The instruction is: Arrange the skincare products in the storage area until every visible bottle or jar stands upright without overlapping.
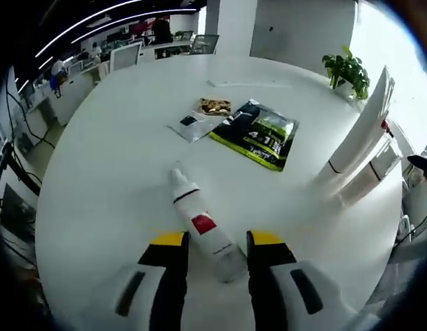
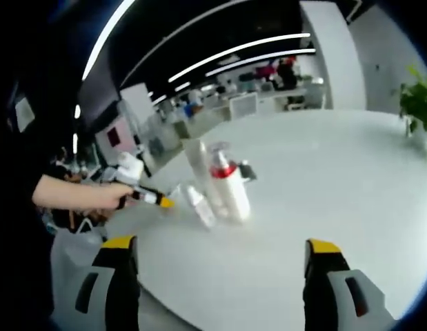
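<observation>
A white bottle (image 1: 201, 222) with a red label lies on its side on the white round table (image 1: 116, 186). Its cap points away from me and its base lies between the yellow-tipped jaws of my left gripper (image 1: 216, 239), which stand open on either side of it. From the right gripper view the same small bottle (image 2: 199, 205) lies tilted just in front of the left gripper (image 2: 158, 200), held by a person's hand. Beside it stand a tall white bottle (image 2: 196, 165) and a white bottle with a red collar (image 2: 230, 189). My right gripper (image 2: 221, 247) is wide open and holds nothing.
A black and green packet (image 1: 258, 132), a snack packet (image 1: 214, 105) and a small clear sachet (image 1: 191, 124) lie in the middle of the table. Tall white boxes (image 1: 358, 134) lean at the right, near a potted plant (image 1: 348, 69). Desks and chairs stand beyond.
</observation>
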